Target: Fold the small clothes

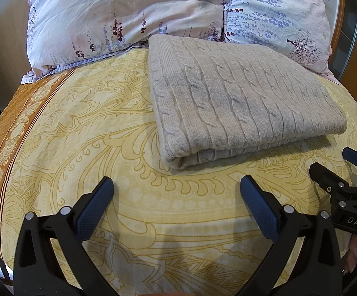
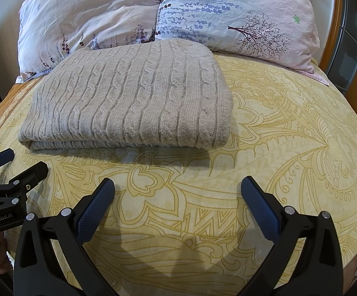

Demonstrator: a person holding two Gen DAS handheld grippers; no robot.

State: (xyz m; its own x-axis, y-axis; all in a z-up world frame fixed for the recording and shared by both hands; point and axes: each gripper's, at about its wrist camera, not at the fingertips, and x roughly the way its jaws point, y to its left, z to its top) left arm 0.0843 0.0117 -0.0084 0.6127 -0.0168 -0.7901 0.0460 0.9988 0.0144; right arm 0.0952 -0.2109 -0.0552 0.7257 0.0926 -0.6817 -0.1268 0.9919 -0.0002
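A beige cable-knit sweater point(image 1: 242, 98) lies folded into a neat, thick rectangle on the yellow patterned bedsheet point(image 1: 92, 135), its far edge just against two floral pillows point(image 1: 119, 17) at the head of the bed. Judging by that tidy shape, with no sleeve or hem trailing out, the folding looks done; at most a final smoothing or setting aside remains. The left gripper point(image 1: 176, 187) hovers near the sweater's near edge, jaws spread wide and empty. The right gripper point(image 2: 177, 187) hangs beside it to the right, likewise spread and holding nothing.
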